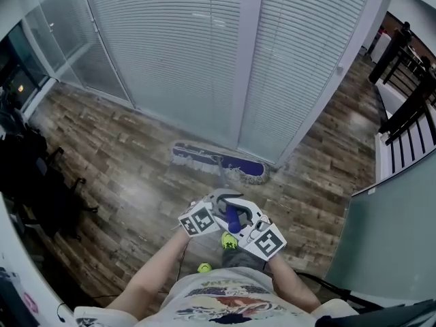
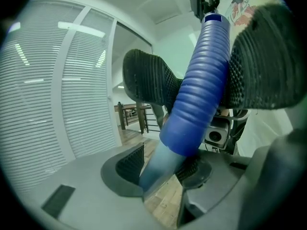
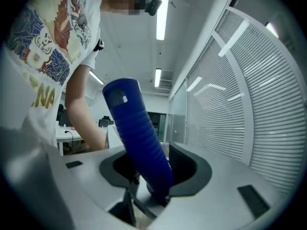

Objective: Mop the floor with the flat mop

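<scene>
**Q:** Down at the foot of the white slatted blinds (image 1: 177, 53), what lies there?

**A:** It's the blue flat mop head with grey fringe (image 1: 219, 163). It lies flat on the brown wood-plank floor (image 1: 129, 176), ahead of the person.

**Q:** How are the arms set?

**A:** Both bare forearms reach forward from the waist and meet at the handle's top.

**Q:** What about the grips?

**A:** The left tool (image 1: 223, 208) (image 2: 163, 169) is clamped on the pale shaft (image 2: 158, 164), just under the ribbed blue grip (image 2: 199, 90) (image 3: 136, 133) (image 1: 234, 216). The right tool (image 1: 244, 219) (image 3: 153, 171) is clamped on that grip from the opposite side, close beside the left.
</scene>
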